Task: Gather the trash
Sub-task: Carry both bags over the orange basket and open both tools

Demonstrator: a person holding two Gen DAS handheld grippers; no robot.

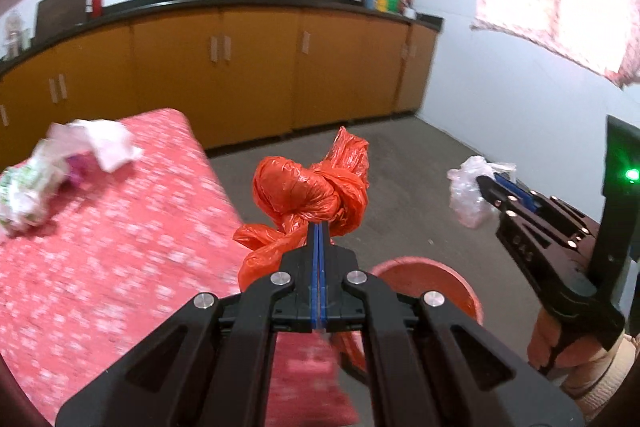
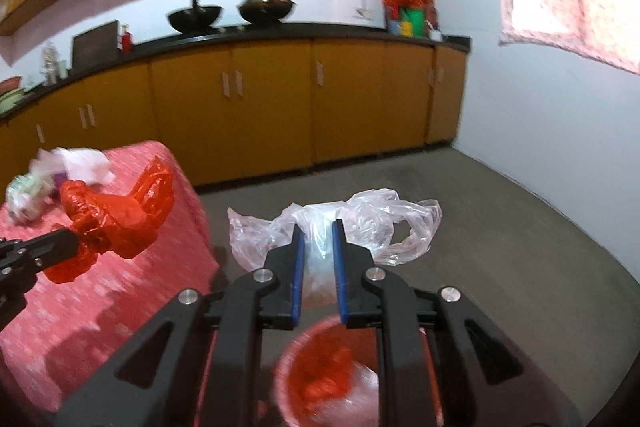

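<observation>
While blurred, pink cloth (image 1: 100, 247) apparently covers furniture before orange cabinets (image 1: 256, 67).

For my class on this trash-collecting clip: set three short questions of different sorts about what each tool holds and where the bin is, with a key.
1. True or false: the left tool is shut on a knotted orange plastic bag.
2. Multiple choice: what does the right tool grip? A) a black wok B) a crumpled clear plastic bag C) a red bottle
3. Fill in: the round red bin shows below the tools, on the ____, beside the bed with the pink patterned cover.

Key: 1 true; 2 B; 3 floor.
</observation>
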